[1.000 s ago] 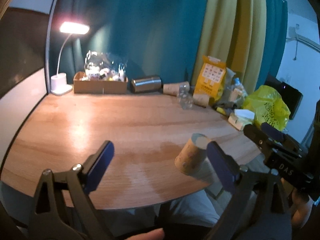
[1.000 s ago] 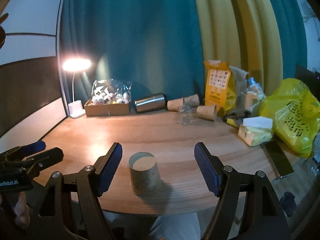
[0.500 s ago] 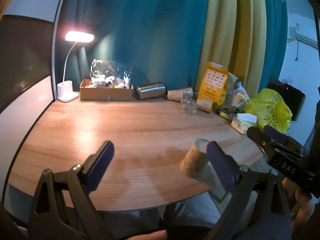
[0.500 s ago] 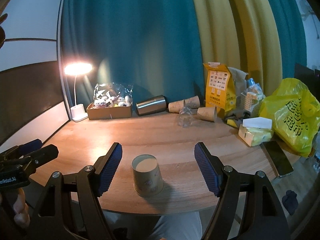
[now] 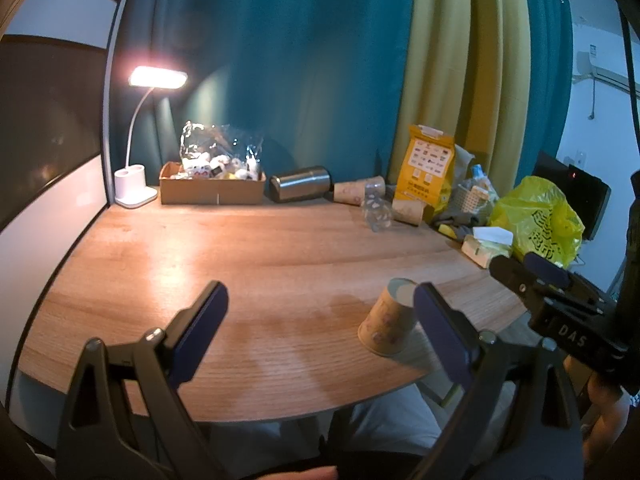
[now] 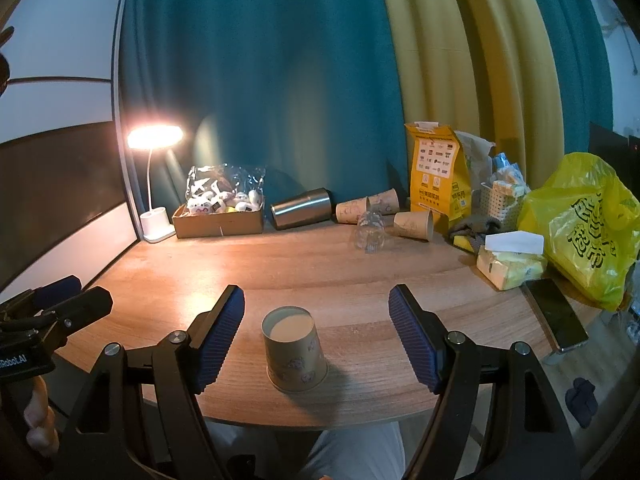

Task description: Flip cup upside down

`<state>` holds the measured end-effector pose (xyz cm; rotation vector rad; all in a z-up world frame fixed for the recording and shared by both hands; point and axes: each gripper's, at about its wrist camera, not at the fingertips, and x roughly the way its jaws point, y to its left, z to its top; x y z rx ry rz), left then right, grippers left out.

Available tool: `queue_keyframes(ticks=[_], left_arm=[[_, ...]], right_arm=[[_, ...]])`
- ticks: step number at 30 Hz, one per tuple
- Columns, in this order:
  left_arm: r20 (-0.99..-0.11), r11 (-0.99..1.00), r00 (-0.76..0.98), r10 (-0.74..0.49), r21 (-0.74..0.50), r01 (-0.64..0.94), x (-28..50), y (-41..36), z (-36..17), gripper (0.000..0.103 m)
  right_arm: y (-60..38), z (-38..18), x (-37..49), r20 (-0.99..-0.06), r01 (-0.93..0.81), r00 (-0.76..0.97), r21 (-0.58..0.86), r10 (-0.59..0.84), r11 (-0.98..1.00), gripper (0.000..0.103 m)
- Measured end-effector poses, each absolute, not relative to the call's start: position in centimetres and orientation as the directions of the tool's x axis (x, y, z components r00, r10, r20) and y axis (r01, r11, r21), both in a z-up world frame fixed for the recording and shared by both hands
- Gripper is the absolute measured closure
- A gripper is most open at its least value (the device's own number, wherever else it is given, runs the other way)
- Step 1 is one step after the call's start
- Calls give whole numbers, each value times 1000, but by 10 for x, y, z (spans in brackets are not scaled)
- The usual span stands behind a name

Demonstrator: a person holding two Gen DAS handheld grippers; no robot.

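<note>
A brown paper cup point(image 6: 294, 350) stands upside down, base up and rim on the wooden table point(image 6: 400, 272), near the front edge. My right gripper point(image 6: 316, 334) is open and empty, its blue pads either side of the cup and apart from it. In the left wrist view the cup point(image 5: 388, 322) sits just left of the right blue pad. My left gripper point(image 5: 320, 326) is open and empty over the table's front. The right gripper shows there at the right point(image 5: 532, 270), the left gripper in the right view at the left point(image 6: 60, 300).
At the back: a lit desk lamp point(image 6: 154, 216), a cardboard box of packets point(image 6: 220, 216), a lying steel tumbler point(image 6: 302, 208), lying paper cups point(image 6: 414, 224), a clear cup point(image 6: 370, 232), a yellow bag point(image 6: 438, 176). Right: tissues point(image 6: 510, 260), a phone point(image 6: 556, 314), a yellow plastic bag point(image 6: 588, 224).
Both grippers have drawn back and risen slightly, so more of the table shows. The cup stays upside down in place. Both stay open.
</note>
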<state>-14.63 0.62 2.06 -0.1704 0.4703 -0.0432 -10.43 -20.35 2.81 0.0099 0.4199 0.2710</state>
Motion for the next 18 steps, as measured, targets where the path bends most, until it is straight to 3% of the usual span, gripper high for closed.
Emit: queue_keyframes(ticks=[18], left_arm=[[-441, 982, 892, -99, -186, 17, -148, 11, 22, 8]], right_arm=[[-202, 27, -104, -400, -257, 879, 63, 260, 964, 25]])
